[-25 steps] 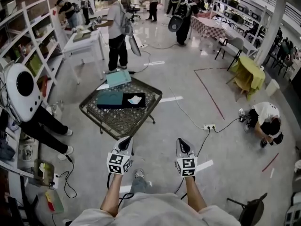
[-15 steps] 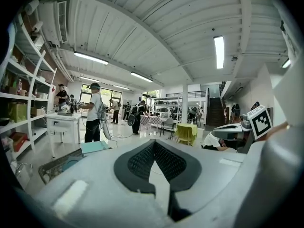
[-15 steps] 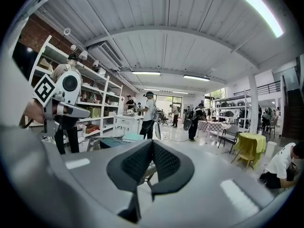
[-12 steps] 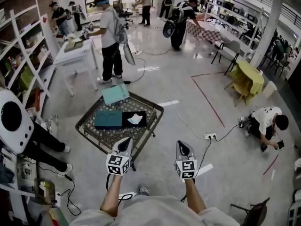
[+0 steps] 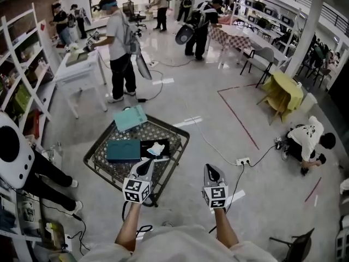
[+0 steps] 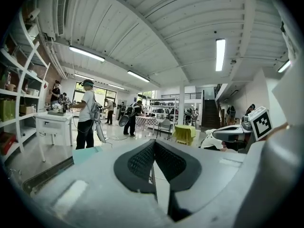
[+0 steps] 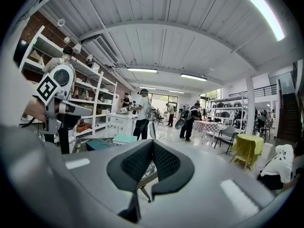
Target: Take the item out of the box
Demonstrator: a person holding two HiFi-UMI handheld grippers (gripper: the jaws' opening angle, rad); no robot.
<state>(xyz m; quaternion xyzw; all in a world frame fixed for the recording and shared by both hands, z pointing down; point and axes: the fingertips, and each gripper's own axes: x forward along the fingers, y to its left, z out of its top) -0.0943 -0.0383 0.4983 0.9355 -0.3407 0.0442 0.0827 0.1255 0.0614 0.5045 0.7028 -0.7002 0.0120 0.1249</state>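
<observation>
Low mesh table (image 5: 170, 131): near side open, bare floor right up to its near edge. Left gripper (image 5: 145, 168) over that near edge, right gripper (image 5: 212, 172) over bare floor right of the table. Box (image 5: 124, 150) takes the table's middle, open air above it. Teal lid (image 5: 130, 117) on the far corner. Beyond the table, standing person (image 5: 119, 42) and white desk (image 5: 82, 70) block. Left of the table, white round device (image 5: 12, 149) and someone's legs (image 5: 52, 165) narrow the gap. Right of the table, only a cable (image 5: 210, 143) and power strip (image 5: 242, 161) on the floor.
</observation>
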